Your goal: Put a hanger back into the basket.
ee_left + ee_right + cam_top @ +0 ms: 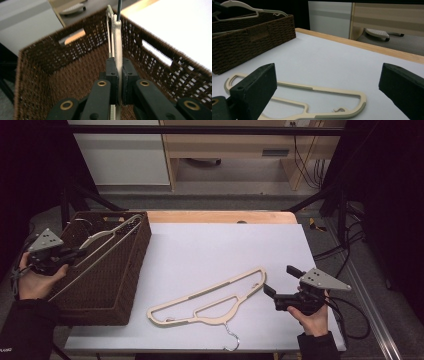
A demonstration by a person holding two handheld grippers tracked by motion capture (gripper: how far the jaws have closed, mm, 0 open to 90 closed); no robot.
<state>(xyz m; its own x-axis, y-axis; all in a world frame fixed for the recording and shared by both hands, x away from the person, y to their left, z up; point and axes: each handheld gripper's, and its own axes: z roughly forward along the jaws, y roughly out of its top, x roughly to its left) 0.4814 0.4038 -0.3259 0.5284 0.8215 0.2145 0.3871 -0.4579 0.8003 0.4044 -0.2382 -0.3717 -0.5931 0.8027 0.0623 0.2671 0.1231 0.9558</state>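
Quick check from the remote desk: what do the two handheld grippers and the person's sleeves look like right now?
Both the left gripper and the right gripper are black, each topped by a grey three-cornered plate dotted with small holes. Brass-coloured rivets mark the left one's jaw arms. Black cables trail from them. The sleeves are black.

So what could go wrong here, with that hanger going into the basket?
The left tool pinches only one thin bar of the hanger, which sticks out over the brown basket's rim, so it might twist in the grip or catch on the weave instead of dropping inside. The basket also sits at the table's corner, so a push could shift it towards the edge. The second hanger has its hook near the front edge, where it could slide off if nudged.
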